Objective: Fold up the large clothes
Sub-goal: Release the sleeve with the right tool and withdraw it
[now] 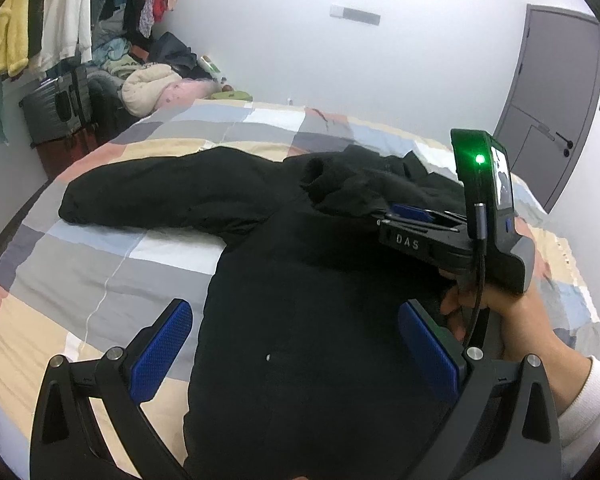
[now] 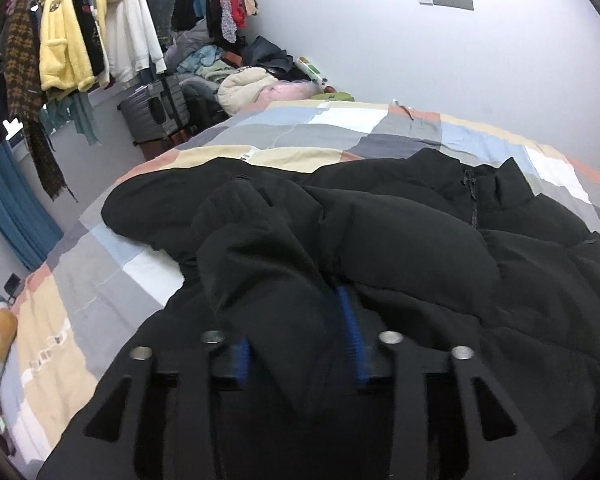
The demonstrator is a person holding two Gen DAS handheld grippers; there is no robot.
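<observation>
A large black padded jacket point(image 1: 300, 300) lies spread on the bed, one sleeve point(image 1: 152, 192) stretched out to the left. My left gripper point(image 1: 296, 344) is open, its blue pads point(image 1: 160, 348) apart above the jacket's body, holding nothing. My right gripper point(image 2: 300, 336) is shut on the other sleeve point(image 2: 260, 248) of the jacket point(image 2: 440, 248) and holds it over the body. The right gripper also shows in the left wrist view point(image 1: 408, 216), with the sleeve cuff point(image 1: 340, 184) in its fingers. The collar and zip point(image 2: 472, 196) lie at the far side.
The bed has a patchwork cover point(image 1: 100, 264) point(image 2: 100, 280). A clothes rack point(image 2: 80, 40) with hanging garments, a grey suitcase point(image 2: 156, 108) and a pile of clothes point(image 2: 240, 72) stand at the far left. A grey door point(image 1: 552, 100) is at the right.
</observation>
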